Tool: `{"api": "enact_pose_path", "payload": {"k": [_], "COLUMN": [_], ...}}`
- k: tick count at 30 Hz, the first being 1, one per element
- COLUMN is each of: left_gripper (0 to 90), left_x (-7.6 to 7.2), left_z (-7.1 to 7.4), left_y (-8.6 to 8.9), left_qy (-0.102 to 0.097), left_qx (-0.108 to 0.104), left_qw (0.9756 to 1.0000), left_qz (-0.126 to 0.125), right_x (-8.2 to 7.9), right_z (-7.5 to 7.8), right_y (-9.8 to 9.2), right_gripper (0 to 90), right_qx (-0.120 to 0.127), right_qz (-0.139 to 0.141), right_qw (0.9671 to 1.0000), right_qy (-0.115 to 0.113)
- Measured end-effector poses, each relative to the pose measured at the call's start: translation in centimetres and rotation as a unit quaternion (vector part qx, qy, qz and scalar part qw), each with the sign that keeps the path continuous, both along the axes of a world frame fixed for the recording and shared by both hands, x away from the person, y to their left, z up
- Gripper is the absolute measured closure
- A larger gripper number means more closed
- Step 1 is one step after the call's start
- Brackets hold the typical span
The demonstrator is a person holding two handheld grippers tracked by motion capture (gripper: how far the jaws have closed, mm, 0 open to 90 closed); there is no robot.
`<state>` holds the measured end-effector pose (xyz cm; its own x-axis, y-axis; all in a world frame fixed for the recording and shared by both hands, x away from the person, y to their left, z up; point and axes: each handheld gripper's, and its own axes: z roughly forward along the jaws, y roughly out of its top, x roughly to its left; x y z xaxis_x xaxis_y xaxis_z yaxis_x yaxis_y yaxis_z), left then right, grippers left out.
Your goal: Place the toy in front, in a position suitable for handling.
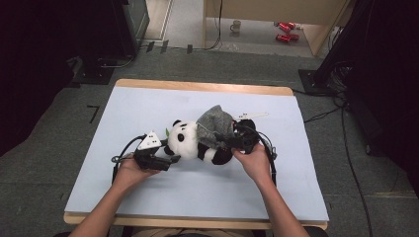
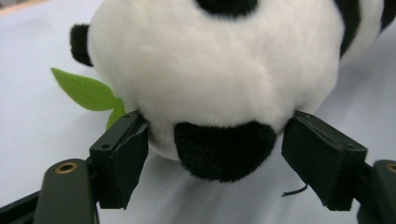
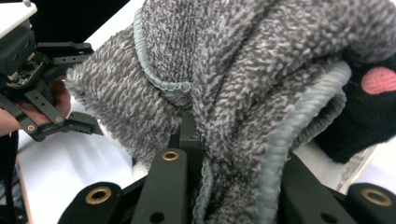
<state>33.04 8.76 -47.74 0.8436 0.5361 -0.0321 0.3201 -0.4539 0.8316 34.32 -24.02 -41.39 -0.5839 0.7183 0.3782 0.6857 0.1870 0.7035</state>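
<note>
A black-and-white panda plush point(image 1: 190, 140) lies on its side in the middle of the pale mat point(image 1: 148, 103). A grey knitted garment point(image 1: 215, 123) covers its body. My left gripper point(image 1: 169, 154) is at the panda's head point(image 2: 215, 70), open, with one jaw on each side of the white fur. A green felt leaf point(image 2: 86, 91) sticks out by the left jaw. My right gripper point(image 1: 232, 140) is shut on the grey knitted garment point(image 3: 243, 70), whose blue-edged hem point(image 3: 289, 135) is bunched between the jaws. A black paw with a pink pad point(image 3: 378, 79) shows beside the knit.
The mat covers a wooden table point(image 1: 197, 86) whose edges run close on all sides. Dark equipment stands point(image 1: 108, 39) rise beyond the far left corner, and cables point(image 1: 346, 148) trail on the floor at the right. A mug point(image 1: 236, 25) and red cans point(image 1: 285, 30) sit far back on the floor.
</note>
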Motion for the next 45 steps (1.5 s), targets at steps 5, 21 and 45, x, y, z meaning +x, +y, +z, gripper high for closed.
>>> {"api": "enact_pose_path", "payload": {"k": [5,21,45], "left_gripper": [27.7,60.0,50.9], "left_x": [-0.2,-0.9,-0.8], "left_z": [0.0,4.0,2.7], "left_y": [-1.1,-2.6,-2.5], "left_qy": [-0.015,0.102,0.120], "left_qx": [0.019,-0.019,-0.036], "left_qw": [0.9994,0.9914,0.9877], "left_qz": [0.022,0.079,0.093], "right_x": [0.4,-2.3,-1.6], "right_z": [0.0,6.5,1.5], "right_y": [-0.2,0.6,5.6], "right_gripper": [77.7,79.1,78.3], "right_qx": [0.003,0.051,-0.044], "right_qz": [-0.008,0.006,0.043], "right_qw": [1.0000,0.9975,0.9976], "right_qy": [0.003,-0.048,-0.031]}}
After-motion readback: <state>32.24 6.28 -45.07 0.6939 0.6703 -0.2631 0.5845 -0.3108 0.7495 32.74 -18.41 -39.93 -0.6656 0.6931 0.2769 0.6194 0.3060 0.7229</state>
